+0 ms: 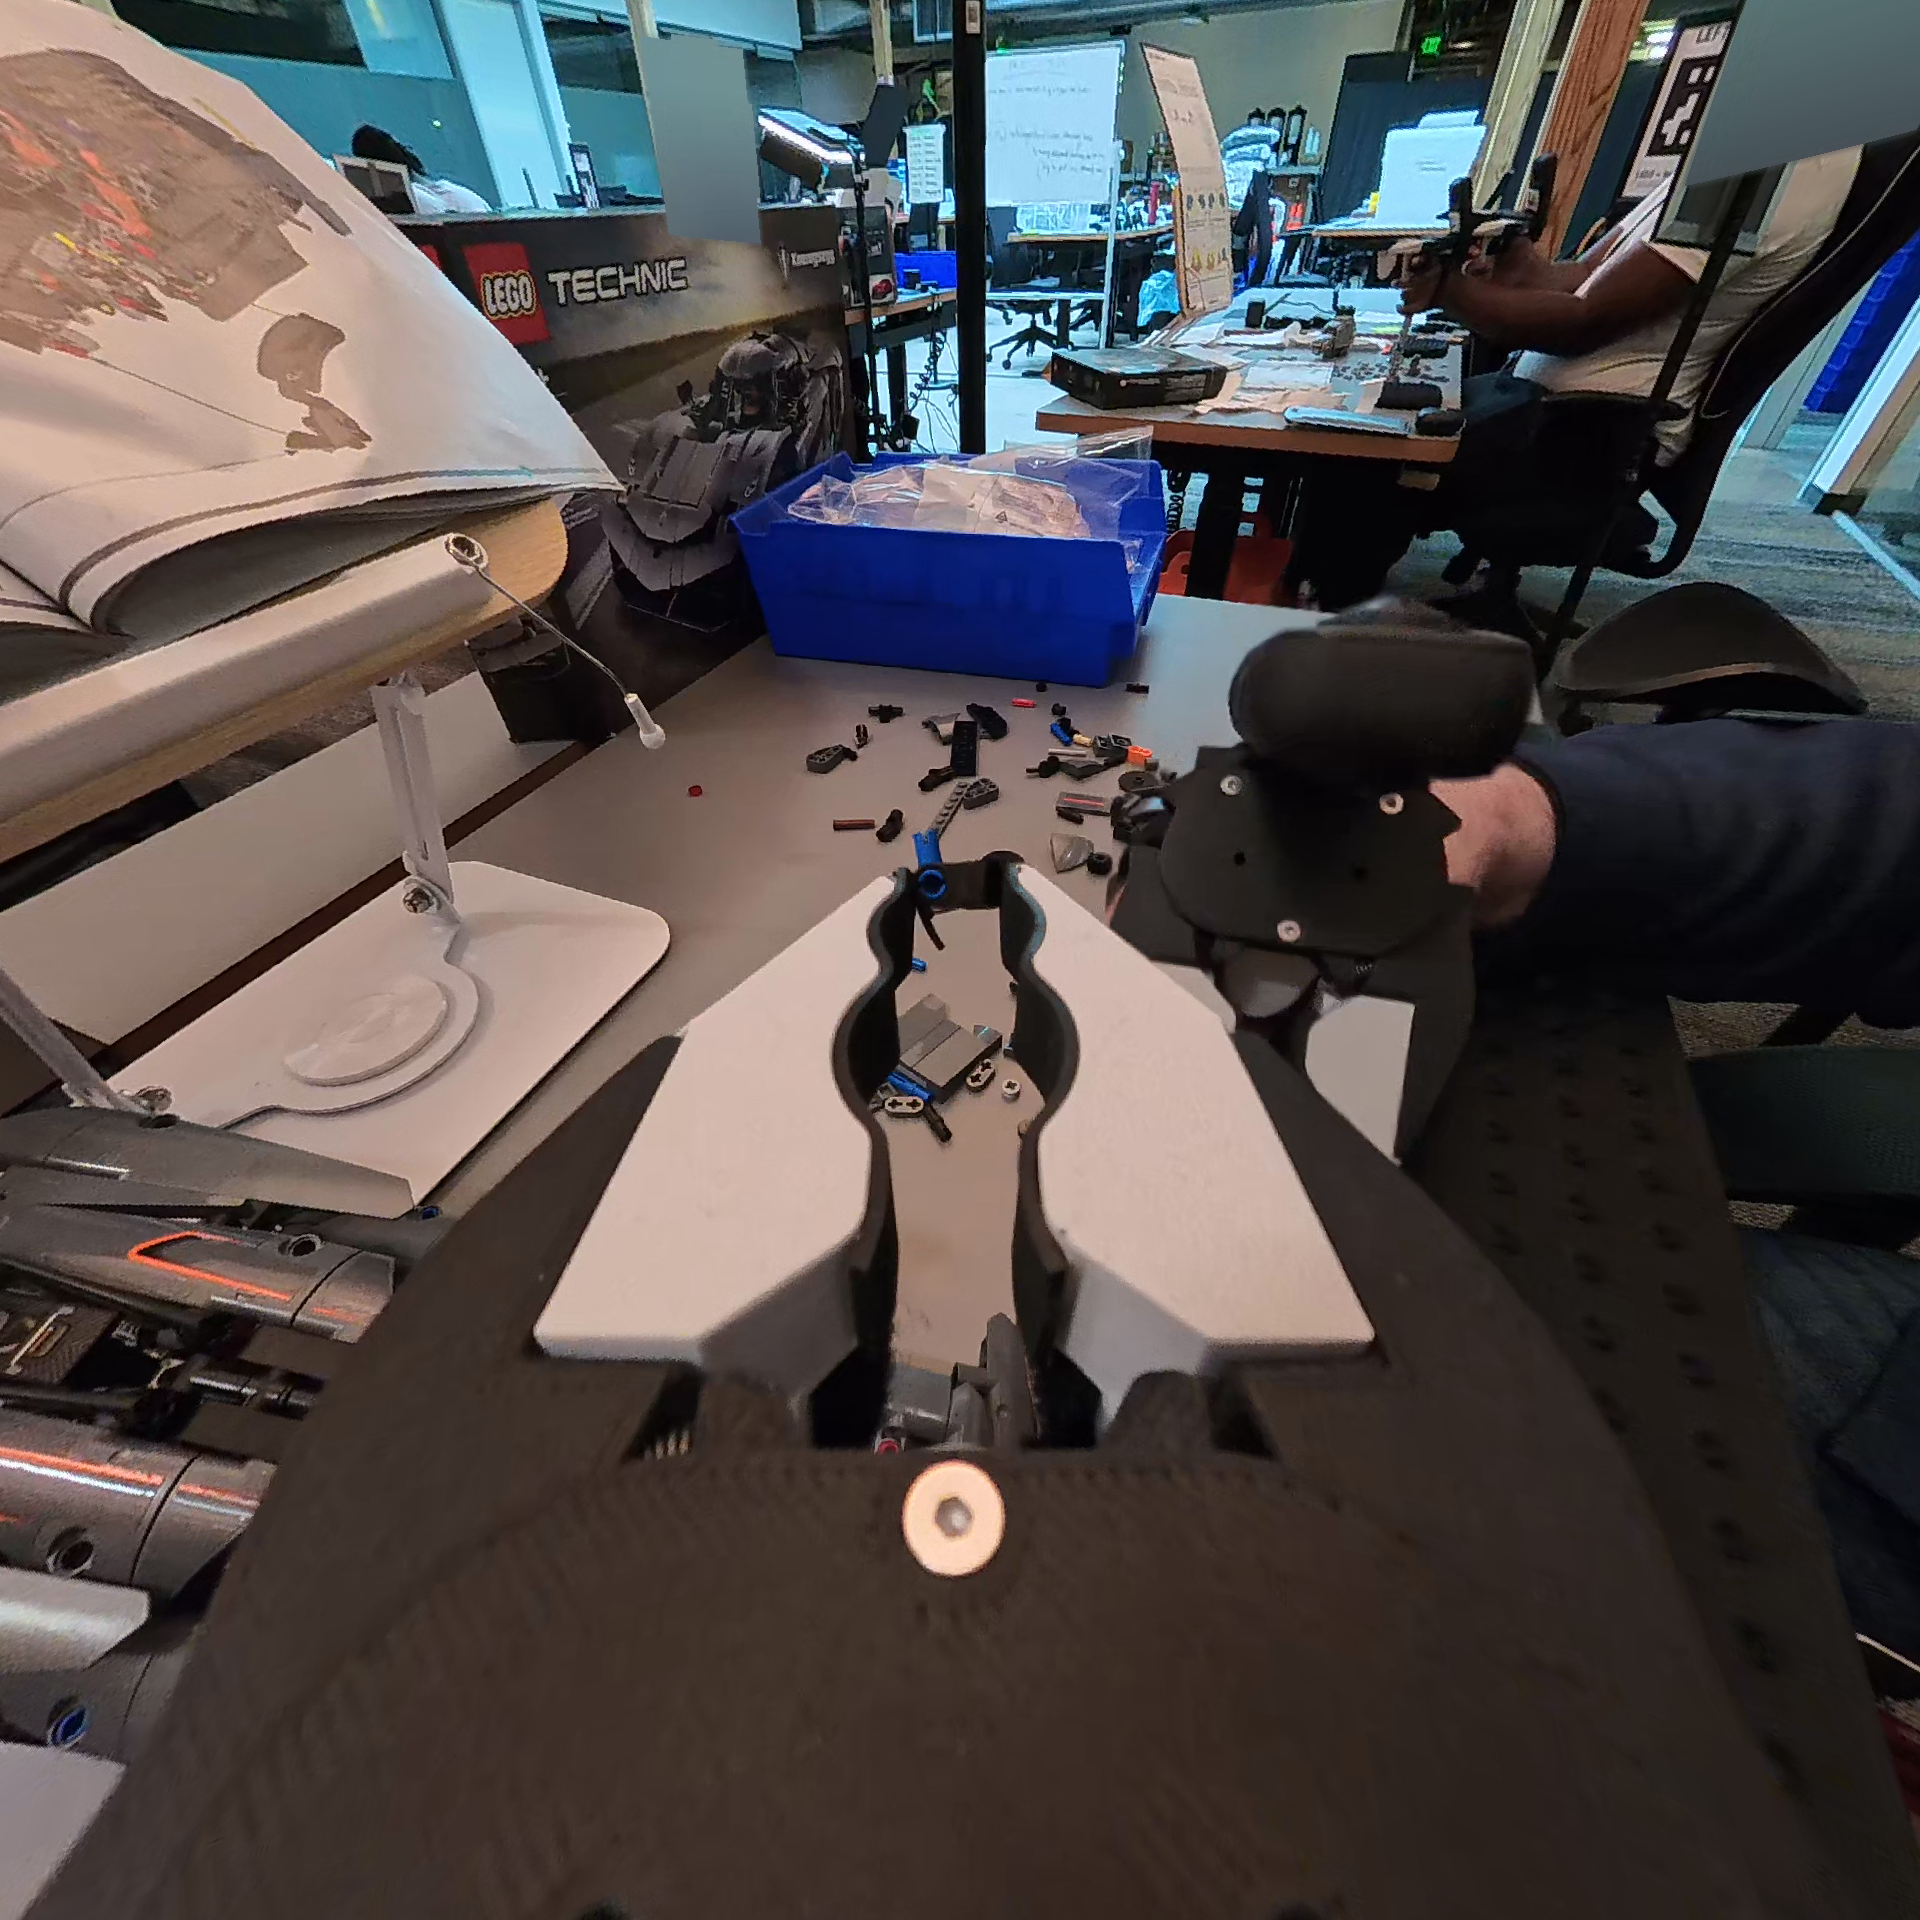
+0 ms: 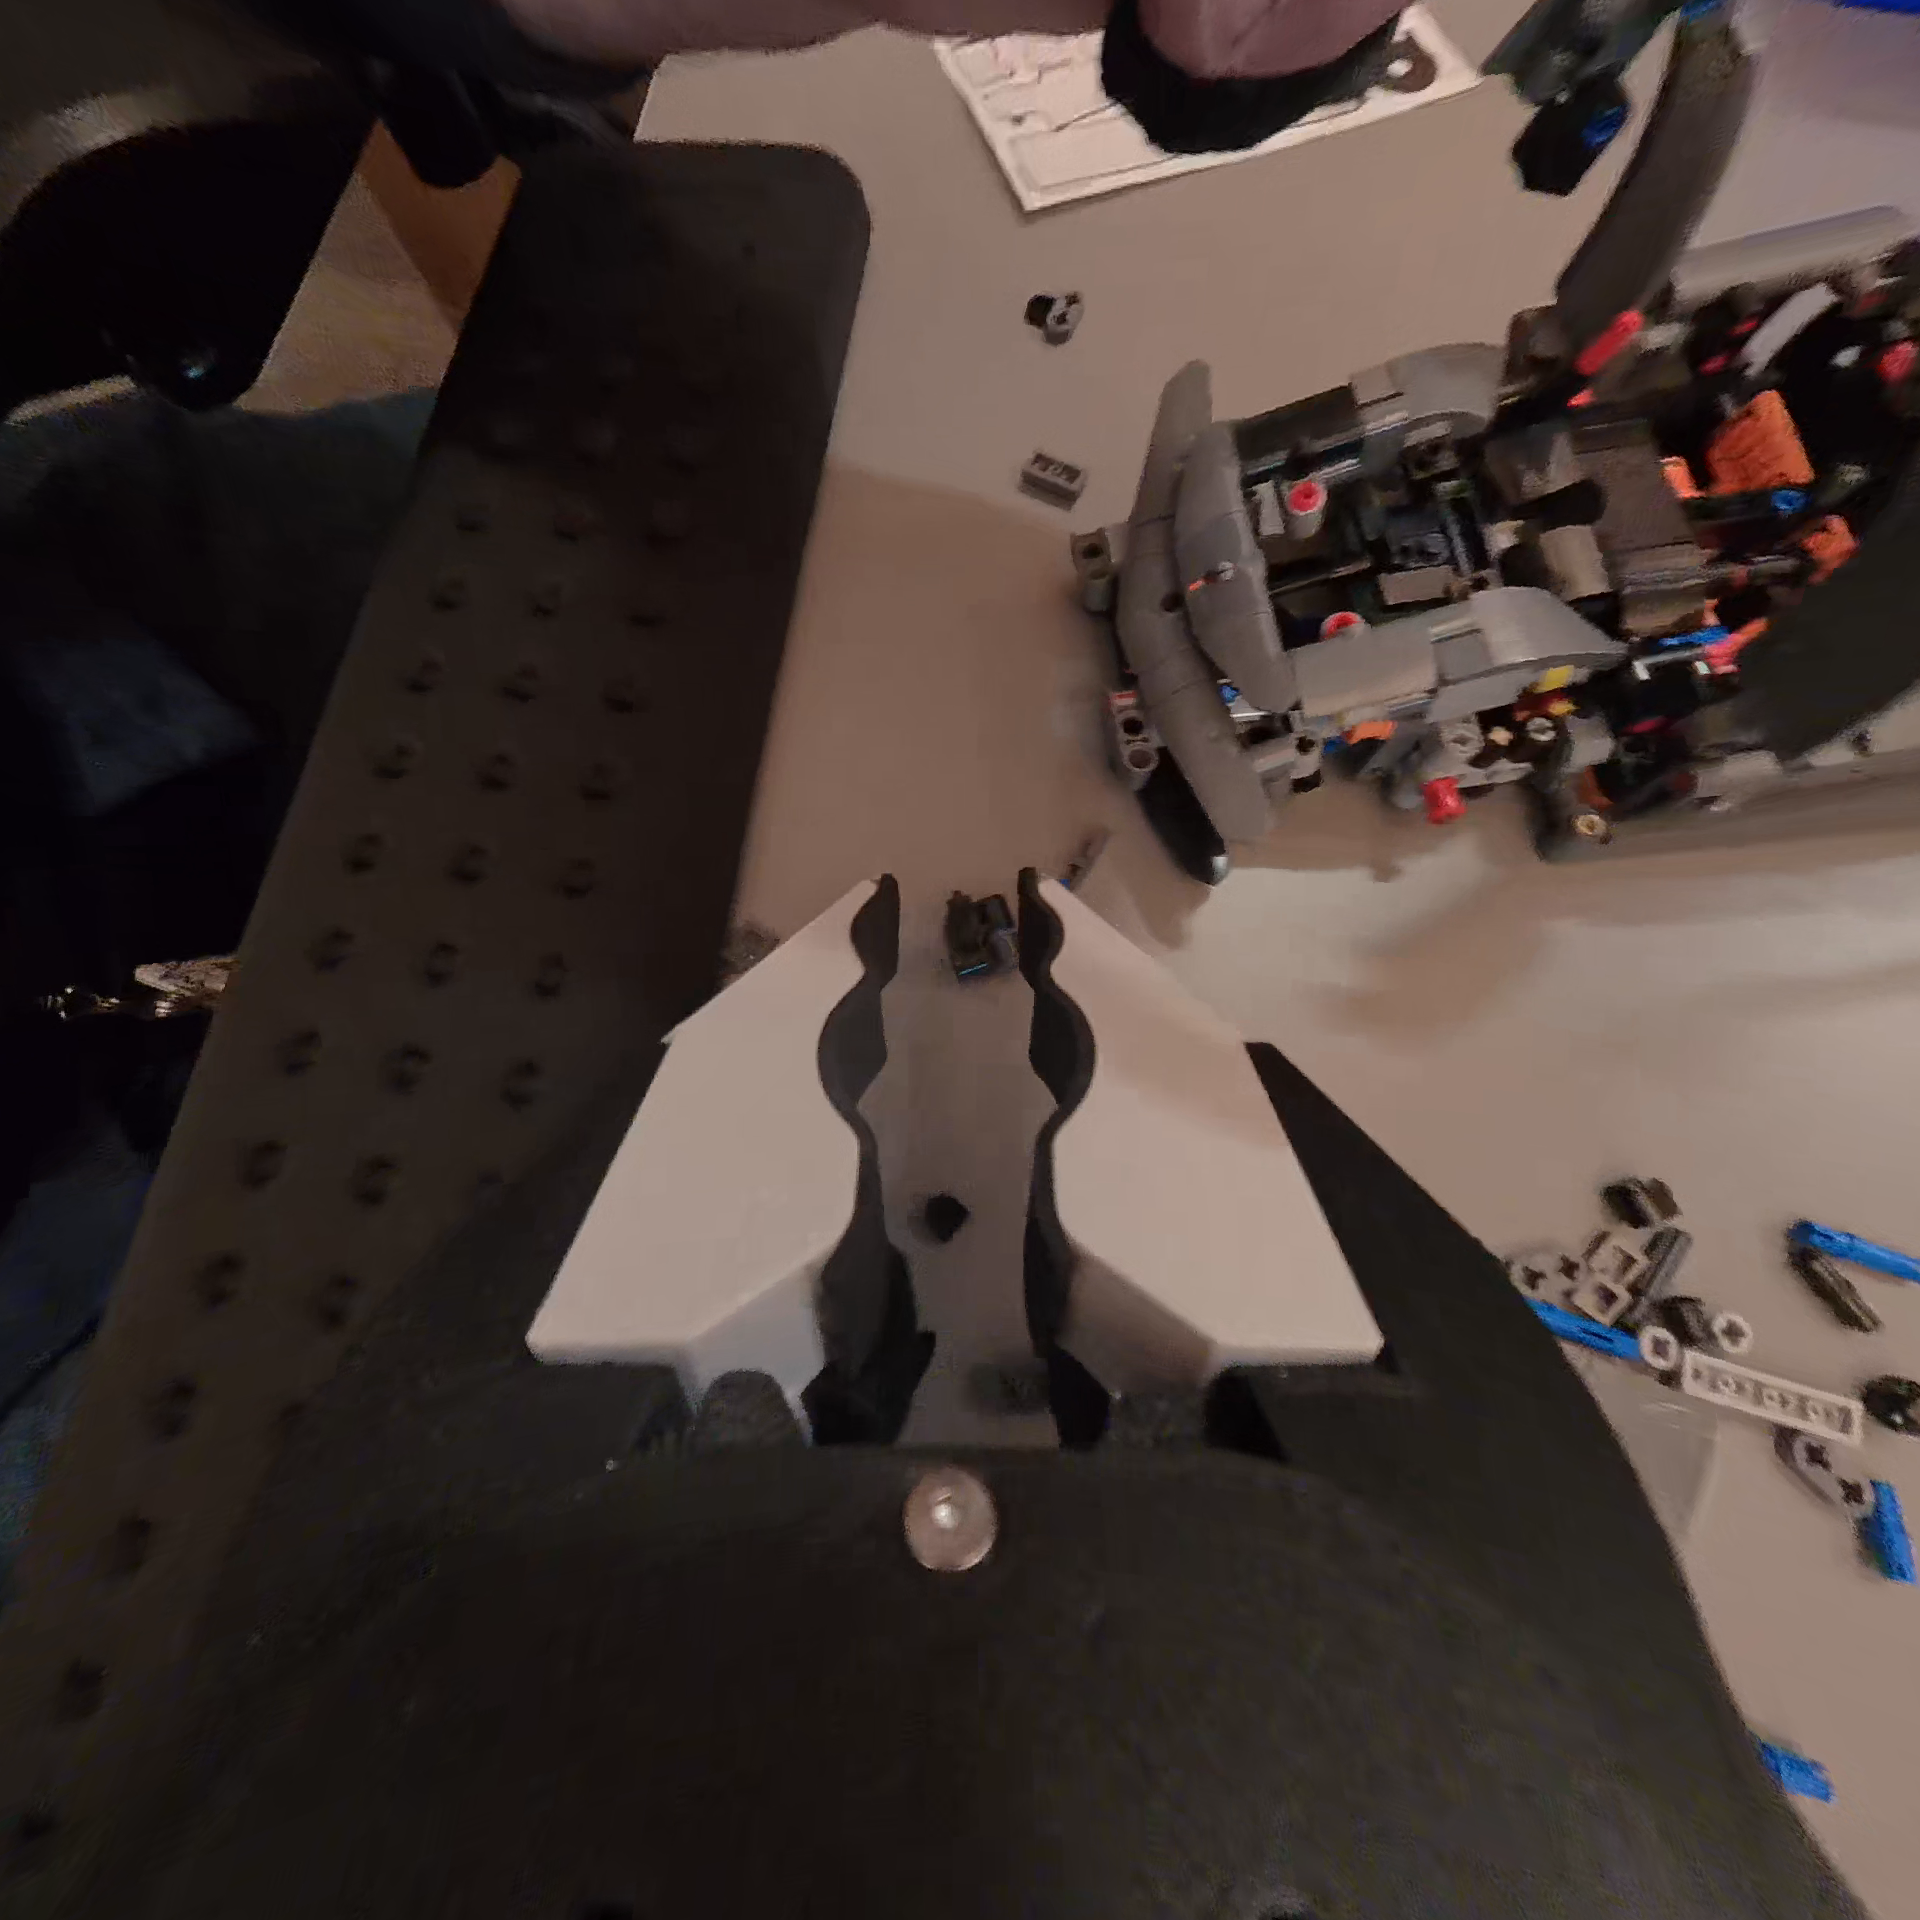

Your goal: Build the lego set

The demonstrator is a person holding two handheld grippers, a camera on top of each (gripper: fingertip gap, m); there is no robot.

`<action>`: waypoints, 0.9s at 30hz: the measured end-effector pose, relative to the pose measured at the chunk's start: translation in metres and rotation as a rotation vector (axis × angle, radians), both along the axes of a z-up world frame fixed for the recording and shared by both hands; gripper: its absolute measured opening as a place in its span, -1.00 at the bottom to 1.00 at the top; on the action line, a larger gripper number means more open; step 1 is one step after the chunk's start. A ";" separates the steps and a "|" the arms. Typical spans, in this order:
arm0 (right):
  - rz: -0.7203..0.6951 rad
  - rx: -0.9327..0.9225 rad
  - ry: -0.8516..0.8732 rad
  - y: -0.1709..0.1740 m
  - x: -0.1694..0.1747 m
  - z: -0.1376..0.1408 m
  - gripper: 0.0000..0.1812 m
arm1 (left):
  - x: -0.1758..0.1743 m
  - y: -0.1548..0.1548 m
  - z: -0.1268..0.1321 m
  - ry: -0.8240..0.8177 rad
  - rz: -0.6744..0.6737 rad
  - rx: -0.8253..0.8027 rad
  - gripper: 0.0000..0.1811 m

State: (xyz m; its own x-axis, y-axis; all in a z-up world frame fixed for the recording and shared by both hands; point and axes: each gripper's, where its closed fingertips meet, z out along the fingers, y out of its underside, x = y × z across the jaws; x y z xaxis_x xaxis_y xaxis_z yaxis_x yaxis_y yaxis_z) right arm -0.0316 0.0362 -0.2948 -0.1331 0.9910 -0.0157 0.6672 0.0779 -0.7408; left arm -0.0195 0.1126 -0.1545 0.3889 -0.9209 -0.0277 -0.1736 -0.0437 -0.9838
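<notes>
My left gripper [image 1: 958, 888] is shut on a small black piece with a blue pin [image 1: 932, 883], held above the grey table. A small grey sub-assembly [image 1: 940, 1049] lies on the table beneath its fingers. My right gripper [image 2: 956, 888] is open and low over the table, with a small black-and-blue piece [image 2: 979, 935] lying between its fingertips near the right one. It also shows in the left wrist view [image 1: 1299, 862], held by a hand in a dark sleeve. The partly built grey car model [image 2: 1455, 623] stands to its right and shows at lower left in the left wrist view [image 1: 156, 1299].
Loose parts are scattered ahead [image 1: 987, 769] and at the right [image 2: 1714, 1330]. An instruction booklet [image 1: 208, 364] rests on a white stand [image 1: 416, 1018] at left. A blue bin [image 1: 956, 613] with bags and the set's box [image 1: 644, 332] stand at the back. A paper sheet [image 2: 1060, 125] lies far off. The tips of one gripper are about 15 cm away from the tips of the other.
</notes>
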 end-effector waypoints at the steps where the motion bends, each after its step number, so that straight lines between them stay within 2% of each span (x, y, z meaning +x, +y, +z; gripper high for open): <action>1: 0.005 0.005 -0.016 -0.002 -0.002 -0.004 -0.77 | 0.000 0.000 0.000 0.001 0.000 0.000 -0.85; 2: 0.007 0.018 -0.038 -0.002 -0.003 -0.008 -0.79 | 0.000 0.000 0.000 0.001 0.000 0.000 -0.86; 4: -0.005 0.071 -0.068 0.002 -0.003 -0.013 -0.97 | -0.001 0.000 0.000 -0.001 0.002 -0.001 -0.86; 15: -0.056 0.036 0.028 0.027 0.029 0.017 -0.98 | 0.002 0.000 -0.007 0.016 -0.013 -0.025 -0.86; 22: -0.003 0.047 -0.065 0.022 0.029 -0.010 -0.98 | 0.004 -0.001 -0.011 0.034 -0.026 -0.035 -0.86; 27: -0.038 0.043 -0.055 0.025 0.029 -0.006 -0.88 | 0.004 -0.001 -0.012 0.040 -0.028 -0.037 -0.86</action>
State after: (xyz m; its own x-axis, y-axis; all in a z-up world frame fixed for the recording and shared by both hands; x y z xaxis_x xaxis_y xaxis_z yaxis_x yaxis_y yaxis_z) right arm -0.0026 0.0609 -0.3013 -0.0960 0.9952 0.0205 0.7100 0.0829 -0.6993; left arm -0.0156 0.1112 -0.1669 0.3622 -0.9320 -0.0090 -0.2146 -0.0740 -0.9739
